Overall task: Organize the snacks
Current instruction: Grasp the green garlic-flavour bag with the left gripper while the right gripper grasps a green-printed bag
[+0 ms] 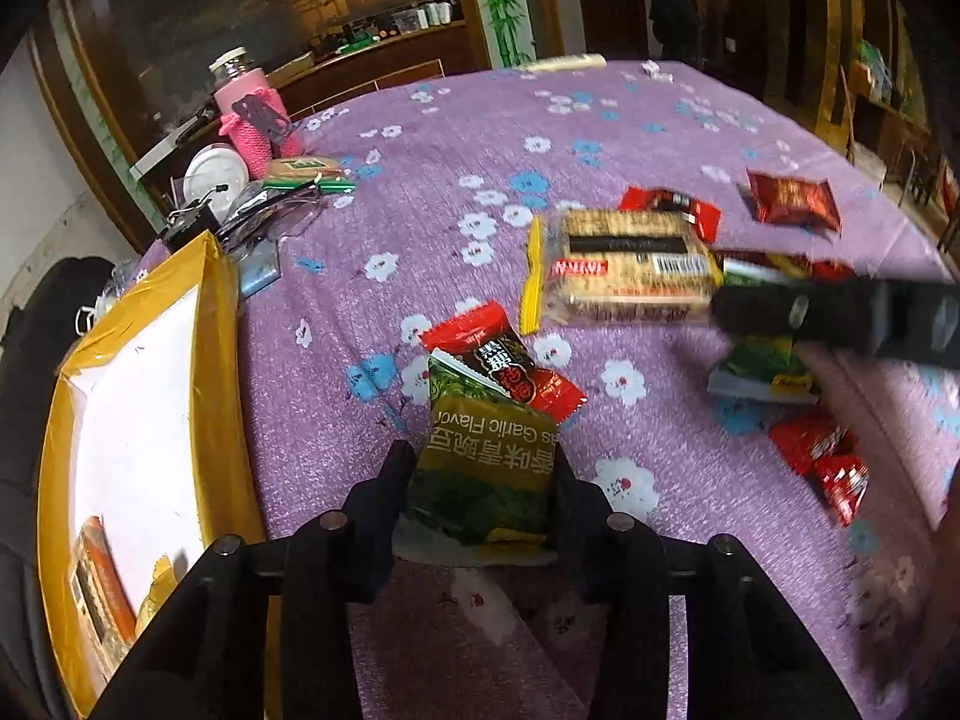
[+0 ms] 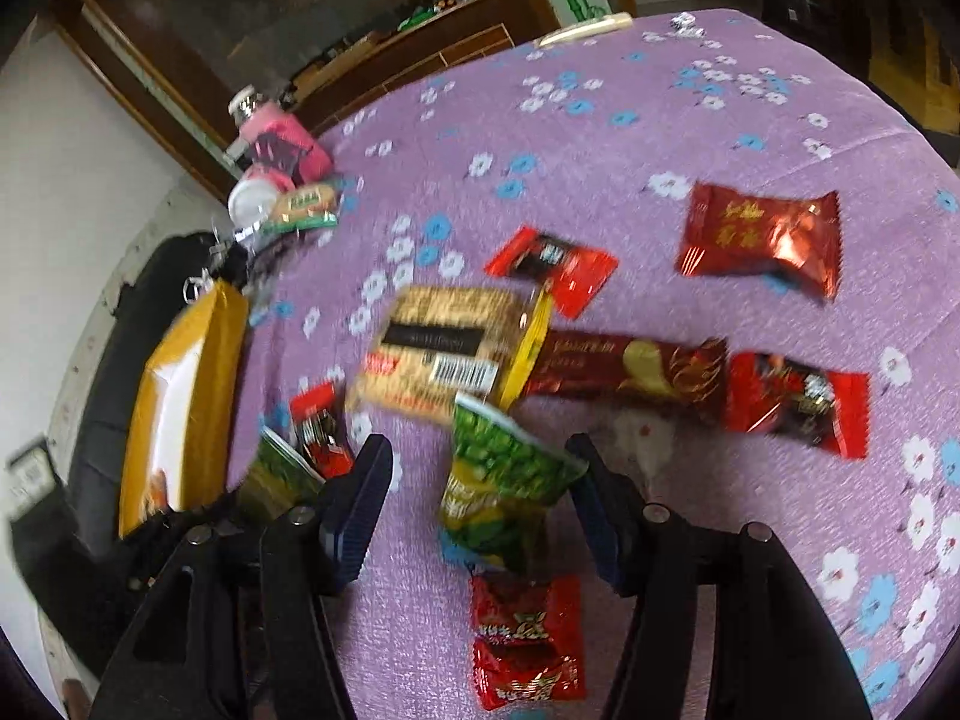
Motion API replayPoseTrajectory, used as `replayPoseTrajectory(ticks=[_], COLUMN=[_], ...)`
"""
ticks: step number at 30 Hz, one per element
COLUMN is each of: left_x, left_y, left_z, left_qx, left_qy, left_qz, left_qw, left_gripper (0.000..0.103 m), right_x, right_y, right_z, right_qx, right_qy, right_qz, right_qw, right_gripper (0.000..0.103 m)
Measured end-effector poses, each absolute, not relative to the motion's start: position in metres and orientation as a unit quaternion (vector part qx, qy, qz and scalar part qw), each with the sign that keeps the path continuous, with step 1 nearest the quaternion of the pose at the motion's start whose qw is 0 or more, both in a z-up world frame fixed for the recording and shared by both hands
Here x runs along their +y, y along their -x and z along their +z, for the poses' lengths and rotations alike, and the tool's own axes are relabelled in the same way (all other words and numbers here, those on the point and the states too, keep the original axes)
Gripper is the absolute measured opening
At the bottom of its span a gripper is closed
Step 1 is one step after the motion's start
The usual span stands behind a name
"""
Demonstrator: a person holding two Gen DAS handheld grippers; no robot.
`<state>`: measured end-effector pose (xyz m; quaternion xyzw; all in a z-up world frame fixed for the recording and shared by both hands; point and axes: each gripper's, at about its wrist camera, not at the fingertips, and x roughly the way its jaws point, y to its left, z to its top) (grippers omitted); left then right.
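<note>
A green garlic-pea packet [image 1: 486, 468] lies on the purple flowered cloth [image 1: 480, 138], and my left gripper [image 1: 483, 474] is shut on it, a finger against each side. A red candy packet [image 1: 510, 360] lies partly under its far end. My right gripper [image 2: 480, 480] is open over a second green pea packet [image 2: 504, 480], which stands clear of the left finger; in the left wrist view this gripper [image 1: 840, 318] is a blurred black bar above that packet [image 1: 762, 366]. A cracker pack [image 2: 444, 348] lies just beyond.
A yellow-rimmed box [image 1: 138, 396] with a white inside stands at the left table edge and holds a snack. Red packets [image 2: 756, 240] and a long dark red bar [image 2: 630, 372] are scattered right. A pink bottle [image 1: 249, 114] and clutter sit at the far left.
</note>
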<state>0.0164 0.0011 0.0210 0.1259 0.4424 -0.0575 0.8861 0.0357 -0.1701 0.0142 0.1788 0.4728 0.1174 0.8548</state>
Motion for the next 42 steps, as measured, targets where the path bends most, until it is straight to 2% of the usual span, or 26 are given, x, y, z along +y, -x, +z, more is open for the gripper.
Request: replayPoseTrajectory(ticks=[2,3,12,19,30,42], left_x=[0.005,0.007,0.011,0.010,0.013,0.014], left_y=[-0.018,-0.018,-0.029,-0.028,-0.019,-0.023], left_z=[0.028,0.033,0.034,0.029,0.037,0.033], left_qx=[0.437,0.434,0.416,0.409,0.386,0.395], left_qy=[-0.108,-0.097,-0.028,-0.036,-0.033,-0.031], left_qz=[-0.063,-0.067,-0.081,-0.088,-0.094,-0.096], left_qw=[0.891,0.893,0.905,0.907,0.917,0.913], left_gripper=[0.044,0.044,0.044,0.044,0.044,0.045], right_x=[-0.165,-0.163,-0.170,-0.155,-0.145,-0.141], right_y=[-0.034,-0.033,-0.024,-0.032,-0.033,-0.031], right_z=[0.015,0.017,0.041,0.030,0.032,0.034], right_qx=[0.470,0.466,0.392,0.415,0.400,0.398], right_qy=[-0.161,-0.155,-0.169,-0.150,-0.119,-0.117], right_qz=[0.119,0.120,0.138,0.153,0.143,0.155], right_qw=[0.860,0.863,0.894,0.884,0.897,0.896], right_gripper=[0.051,0.035,0.035,0.035,0.035,0.035])
